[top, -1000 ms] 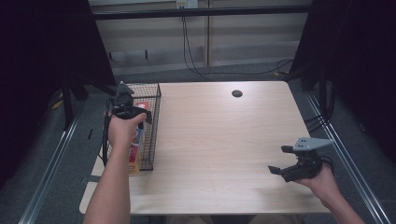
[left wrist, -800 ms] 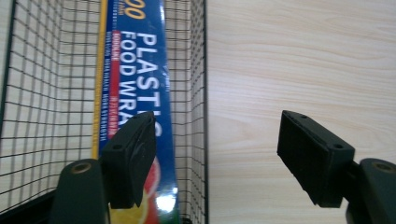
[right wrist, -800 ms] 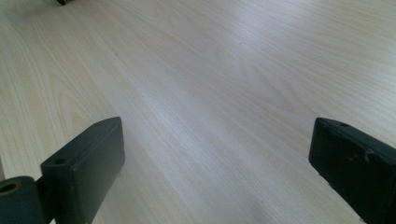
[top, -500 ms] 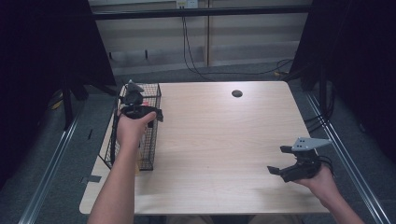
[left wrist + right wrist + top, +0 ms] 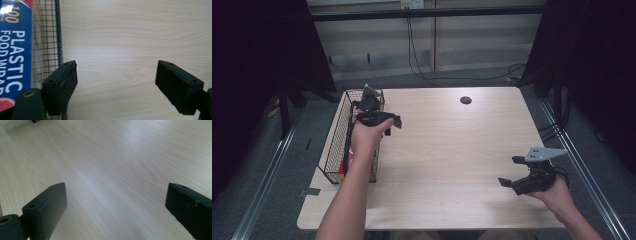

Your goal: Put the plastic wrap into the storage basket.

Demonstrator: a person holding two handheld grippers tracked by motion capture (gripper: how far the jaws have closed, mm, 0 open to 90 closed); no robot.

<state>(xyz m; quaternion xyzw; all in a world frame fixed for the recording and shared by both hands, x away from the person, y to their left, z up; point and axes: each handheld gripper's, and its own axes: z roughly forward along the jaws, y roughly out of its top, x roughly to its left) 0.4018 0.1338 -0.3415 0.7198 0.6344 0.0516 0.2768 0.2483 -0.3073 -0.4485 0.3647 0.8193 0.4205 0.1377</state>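
Moved: left gripper point(image 5: 395, 121) shifting from basket point(image 5: 332, 155) toward table point(image 5: 452, 150).
Left jaws: opening wide, holding nothing; wrap box point(image 5: 15, 50) lying in basket.
Right gripper point(image 5: 512, 174): resting wide open, holding nothing.

We see a lab-like recording bay: black curtains point(image 5: 267, 55) flank the pale wood-grain table point(image 5: 452, 150), with loose black cables point(image 5: 422, 55) trailing behind it over grey floor point(image 5: 272, 200).
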